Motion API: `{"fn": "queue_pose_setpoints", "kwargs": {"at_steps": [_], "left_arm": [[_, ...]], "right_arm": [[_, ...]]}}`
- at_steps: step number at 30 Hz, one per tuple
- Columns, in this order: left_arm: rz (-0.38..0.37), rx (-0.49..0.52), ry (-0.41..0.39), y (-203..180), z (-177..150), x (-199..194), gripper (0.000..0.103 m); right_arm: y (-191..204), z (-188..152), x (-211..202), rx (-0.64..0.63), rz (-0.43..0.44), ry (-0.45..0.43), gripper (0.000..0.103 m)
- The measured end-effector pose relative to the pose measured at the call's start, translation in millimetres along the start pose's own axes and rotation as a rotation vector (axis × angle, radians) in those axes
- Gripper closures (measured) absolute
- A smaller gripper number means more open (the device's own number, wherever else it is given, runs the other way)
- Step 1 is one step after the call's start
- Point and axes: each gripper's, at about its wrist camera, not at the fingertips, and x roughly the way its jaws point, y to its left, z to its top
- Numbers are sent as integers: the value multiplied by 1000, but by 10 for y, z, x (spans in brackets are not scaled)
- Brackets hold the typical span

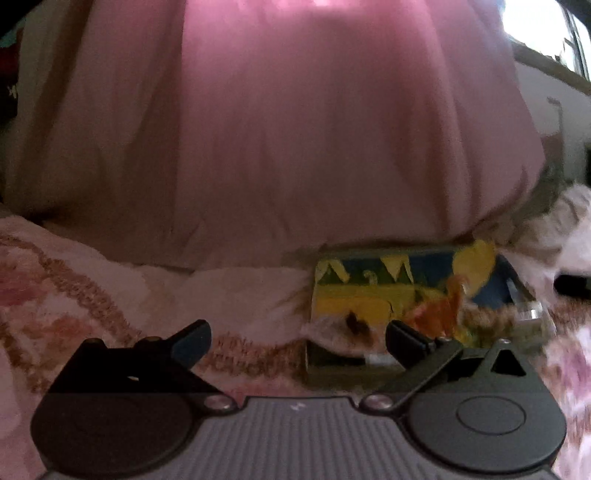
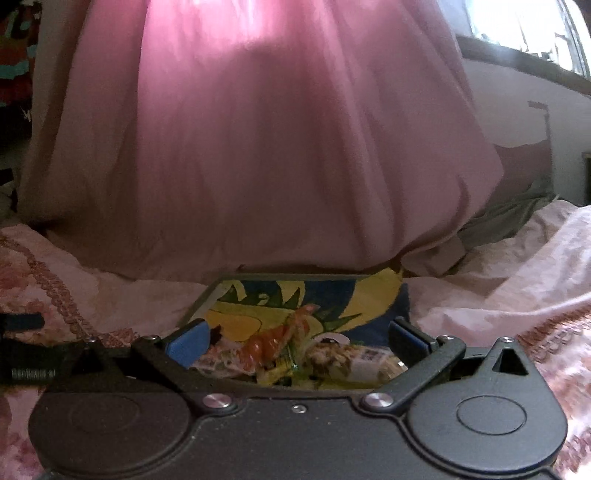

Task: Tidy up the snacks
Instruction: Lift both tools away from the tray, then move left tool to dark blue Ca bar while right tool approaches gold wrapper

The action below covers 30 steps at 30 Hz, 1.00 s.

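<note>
An open box with a yellow, blue and green printed inside (image 1: 354, 295) lies on the bed, right of centre in the left wrist view. My left gripper (image 1: 299, 341) is open and empty, its right finger in front of the box's near corner. In the right wrist view the same box (image 2: 332, 295) holds several snack packets, among them a twisted orange wrapper (image 2: 273, 343) and a yellow-green packet (image 2: 280, 369). My right gripper (image 2: 299, 341) hangs open just short of the box, with nothing between its fingers.
A big pink pillow or quilt (image 2: 280, 155) rises right behind the box. A pink floral bedspread (image 1: 92, 288) covers the surface all around. A bright window (image 2: 524, 26) is at the upper right, and a grey cloth (image 2: 506, 218) lies below it.
</note>
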Motion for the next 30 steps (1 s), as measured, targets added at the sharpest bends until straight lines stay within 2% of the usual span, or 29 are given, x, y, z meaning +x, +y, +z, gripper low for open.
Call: {"fn": "queue_pose_setpoints", "kwargs": {"at_steps": [4, 7, 12, 19, 22, 26, 30], "left_arm": [[5, 48, 36, -36, -192, -301, 0], [23, 52, 29, -18, -255, -559, 0], [30, 7, 18, 59, -442, -985, 0], [40, -66, -28, 139, -597, -1526, 0], [42, -88, -22, 145, -657, -1638, 0], [15, -107, 51, 145, -791, -1675, 0], [55, -76, 34, 110, -794, -1750, 0]], "right_arm": [[36, -133, -309, -6, 3, -5, 1], [95, -270, -527, -38, 6, 0, 1], [238, -482, -840, -106, 28, 17, 1], [322, -712, -1188, -117, 56, 54, 1], [324, -784, -1292, -97, 52, 75, 1], [353, -850, -1376, -97, 44, 87, 1], [403, -898, -1367, -99, 19, 119, 1]]}}
